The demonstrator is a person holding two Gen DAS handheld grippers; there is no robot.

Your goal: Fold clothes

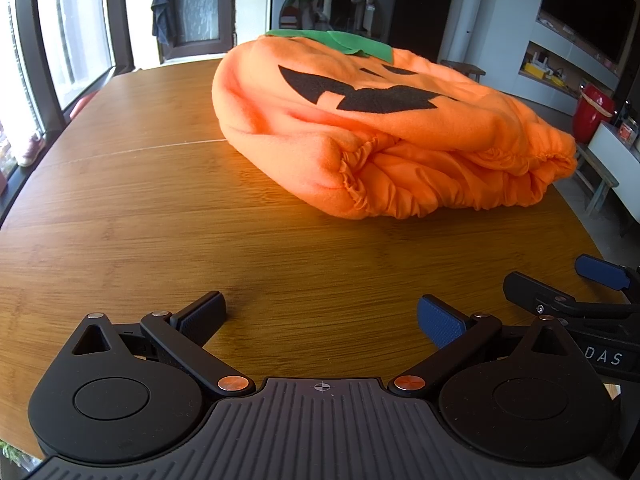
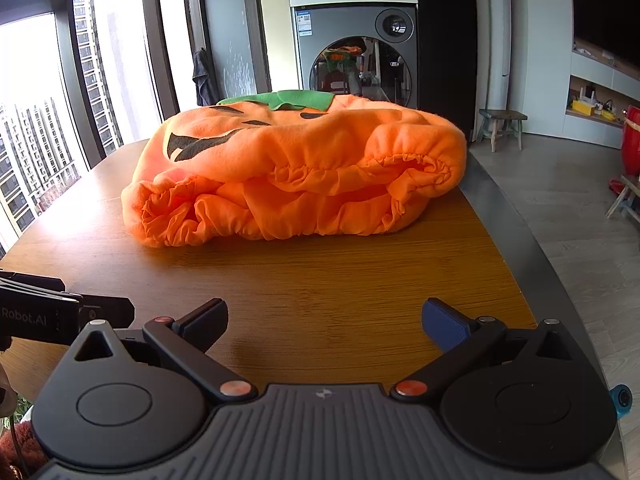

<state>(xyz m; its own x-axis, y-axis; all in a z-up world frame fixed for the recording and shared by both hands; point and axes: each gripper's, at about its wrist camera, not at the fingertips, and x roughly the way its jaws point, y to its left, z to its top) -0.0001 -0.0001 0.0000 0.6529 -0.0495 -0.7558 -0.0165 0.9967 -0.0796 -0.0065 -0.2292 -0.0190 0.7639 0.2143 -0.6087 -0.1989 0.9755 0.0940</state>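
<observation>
From my station I record the following. The left gripper (image 1: 322, 314) sits low over the near part of the wooden table (image 1: 152, 208), its two blue-padded fingers spread wide apart with bare tabletop showing between them; it holds nothing. The right gripper (image 2: 325, 318) is in the same condition, fingers splayed wide and nothing between them, also low over the near edge of the table (image 2: 360, 272). The two tools lie side by side: the right gripper's black body and one blue pad show at the right margin of the left wrist view, and the left gripper's body shows at the left margin of the right wrist view. The garment, an orange pumpkin costume (image 1: 380, 128), lies on the table ahead of both grippers and well apart from their fingertips. It rests as a bulky, flattened heap, face panel upward, with the black felt mouth (image 1: 360, 94) visible on top and the green collar (image 1: 344, 40) at the far end. Its gathered, elasticated hem (image 2: 304, 200) faces the grippers, the thinner lining bunched in folds below the fleece outer layer (the opening sags partly shut). In the right wrist view the pumpkin costume (image 2: 300, 168) reaches close to the table's right edge. Behind the table stand a front-loading washing machine (image 2: 356, 52), a frosted door (image 2: 232, 36) and, to the right, a small wooden stool (image 2: 502, 124) on the floor.
</observation>
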